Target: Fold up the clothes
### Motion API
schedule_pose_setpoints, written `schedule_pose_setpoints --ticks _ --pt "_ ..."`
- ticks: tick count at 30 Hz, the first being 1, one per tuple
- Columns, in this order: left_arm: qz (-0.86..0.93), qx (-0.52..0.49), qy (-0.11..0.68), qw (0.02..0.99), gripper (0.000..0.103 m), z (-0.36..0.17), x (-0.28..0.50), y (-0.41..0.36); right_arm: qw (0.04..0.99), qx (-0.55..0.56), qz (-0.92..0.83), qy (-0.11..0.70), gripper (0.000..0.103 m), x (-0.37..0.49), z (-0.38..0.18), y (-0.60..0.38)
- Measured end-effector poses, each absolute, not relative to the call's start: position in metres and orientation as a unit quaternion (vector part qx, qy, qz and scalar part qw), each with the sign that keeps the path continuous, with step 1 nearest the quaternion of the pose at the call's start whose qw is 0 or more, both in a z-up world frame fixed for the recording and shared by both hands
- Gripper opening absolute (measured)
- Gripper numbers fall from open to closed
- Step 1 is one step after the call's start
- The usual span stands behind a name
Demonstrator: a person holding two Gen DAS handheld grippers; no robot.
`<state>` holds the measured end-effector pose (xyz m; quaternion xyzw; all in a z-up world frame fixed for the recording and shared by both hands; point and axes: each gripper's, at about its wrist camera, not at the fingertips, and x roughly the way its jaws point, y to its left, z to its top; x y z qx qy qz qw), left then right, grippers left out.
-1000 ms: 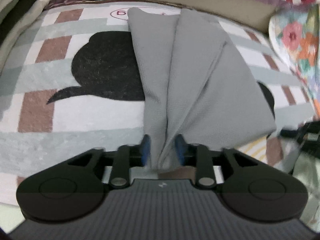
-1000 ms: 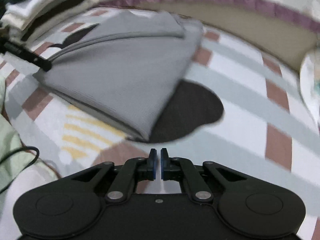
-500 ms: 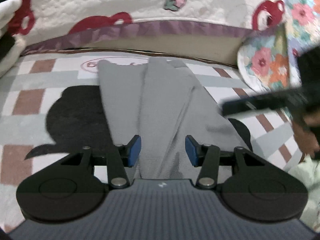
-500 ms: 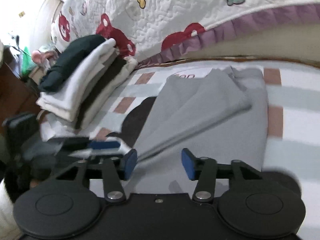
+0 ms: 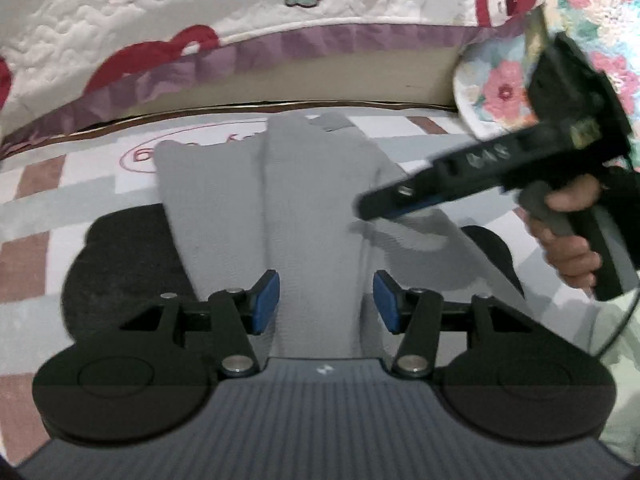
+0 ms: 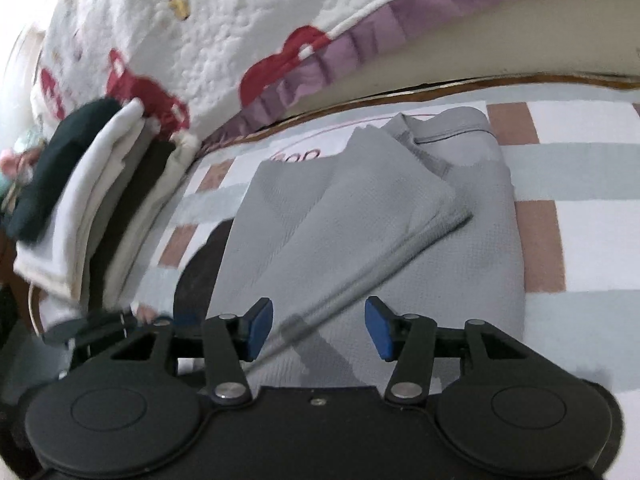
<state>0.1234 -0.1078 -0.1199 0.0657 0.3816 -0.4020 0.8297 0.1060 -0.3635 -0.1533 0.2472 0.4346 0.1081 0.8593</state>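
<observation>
A grey garment (image 5: 312, 208) lies folded lengthwise on a checked mat (image 5: 48, 208), its collar end (image 6: 444, 128) towards the bed. My left gripper (image 5: 326, 306) hovers at the garment's near end. Its jaws are opening, and the middle fold runs between the blue pads (image 5: 266, 304) without being pinched. My right gripper (image 6: 320, 328) stands open over the near edge of the same garment (image 6: 400, 248), where a diagonal fold passes under the gap. In the left wrist view the right gripper (image 5: 370, 210) reaches in from the right over the cloth, held by a hand (image 5: 568, 240).
A stack of folded clothes (image 6: 92, 200) stands on the left of the mat. A white quilt with red figures and a purple border (image 5: 200, 12) hangs from the bed behind. A floral cloth (image 5: 504, 88) lies at the right, and a pale green cloth (image 5: 616, 340) near the lower right.
The left gripper let go of the bunched grey cloth and its jaws widened. The right gripper went from shut to open and swung over the garment's near edge.
</observation>
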Motion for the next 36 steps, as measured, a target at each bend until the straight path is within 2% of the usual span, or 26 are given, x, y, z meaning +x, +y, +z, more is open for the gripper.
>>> schedule_pose_setpoints --ticks 5,6,7,8,13,17,18,20,21,22,23,28,33,35,36 --pt "-0.382 0.059 0.397 0.833 0.053 -0.139 0.124 -0.093 0.858 0.244 0.093 0.443 0.056 0.126 -0.165 -0.358" --pt "-0.382 0.053 0.394 0.835 0.053 -0.138 0.125 -0.089 0.859 0.243 0.09 0.442 0.053 0.129 -0.167 -0.355" --pt "-0.38 0.049 0.389 0.838 0.053 -0.136 0.125 -0.086 0.862 0.237 0.095 0.439 0.025 0.133 -0.166 -0.353" --pt "-0.376 0.042 0.383 0.843 0.053 -0.134 0.125 -0.084 0.866 0.227 0.103 0.434 0.005 0.137 -0.165 -0.35" --pt "-0.386 -0.01 0.345 0.856 0.053 -0.12 0.127 -0.072 0.894 0.152 0.151 0.393 0.007 0.168 -0.128 -0.318" --pt "-0.375 -0.027 0.371 0.849 0.055 -0.132 0.132 -0.069 0.892 0.121 0.184 0.396 0.008 0.197 -0.11 -0.29" --pt "-0.364 -0.019 0.378 0.851 0.055 -0.137 0.133 -0.07 0.888 0.123 0.194 0.399 0.011 0.2 -0.109 -0.285" --pt "-0.333 -0.003 0.391 0.858 0.052 -0.144 0.137 -0.07 0.887 0.139 0.211 0.386 0.011 0.196 -0.104 -0.286" --pt "-0.319 -0.001 0.396 0.861 0.052 -0.146 0.139 -0.068 0.888 0.156 0.215 0.374 0.017 0.192 -0.102 -0.291" --pt "-0.306 -0.007 0.399 0.865 0.052 -0.146 0.142 -0.066 0.891 0.171 0.205 0.367 0.029 0.187 -0.102 -0.301" --pt "-0.292 -0.015 0.401 0.868 0.052 -0.146 0.145 -0.062 0.894 0.183 0.188 0.363 0.032 0.182 -0.103 -0.311" --pt "-0.255 -0.046 0.395 0.881 0.052 -0.138 0.151 -0.045 0.897 0.189 0.115 0.382 0.034 0.161 -0.118 -0.349" --pt "-0.355 -0.136 0.393 0.837 0.052 -0.125 0.152 -0.041 0.884 0.193 0.123 0.408 0.034 0.15 -0.136 -0.349" --pt "-0.377 -0.129 0.406 0.823 0.053 -0.129 0.148 -0.051 0.878 0.19 0.132 0.418 0.039 0.151 -0.14 -0.342" --pt "-0.378 -0.117 0.415 0.819 0.053 -0.133 0.146 -0.056 0.876 0.189 0.136 0.423 0.044 0.152 -0.143 -0.339"
